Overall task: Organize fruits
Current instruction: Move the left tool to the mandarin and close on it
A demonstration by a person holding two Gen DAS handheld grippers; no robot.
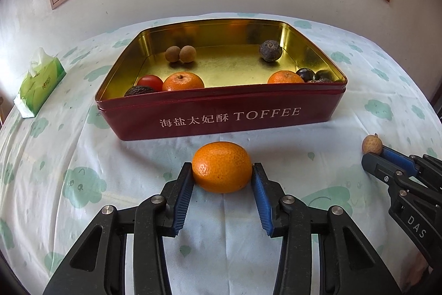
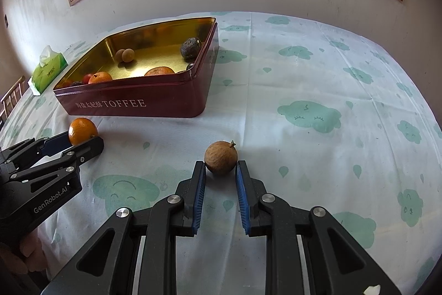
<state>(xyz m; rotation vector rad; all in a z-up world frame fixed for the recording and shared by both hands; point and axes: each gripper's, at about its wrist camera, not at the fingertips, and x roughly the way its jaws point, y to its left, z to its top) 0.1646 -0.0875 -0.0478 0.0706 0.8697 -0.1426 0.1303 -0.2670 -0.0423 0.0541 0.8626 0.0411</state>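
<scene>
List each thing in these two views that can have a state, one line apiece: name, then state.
toffee tin: open, lidless, fruit inside
mandarin: on the cloth, gripped
left gripper: shut on the mandarin
longan: on the cloth, gripped
right gripper: shut on the longan
tissue pack: opened, a tissue sticking out

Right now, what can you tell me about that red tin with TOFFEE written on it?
The toffee tin is a shallow, rounded-corner metal box, dark red outside with white Chinese characters and "TOFFEE" on its front wall, shiny gold inside. It sits lidless and flat on the cloud-print tablecloth, beyond both claws, touched by neither. Inside lie two oranges, a red tomato-like fruit, two small tan round fruits side by side, and several dark fruits, mostly along the walls.
</scene>
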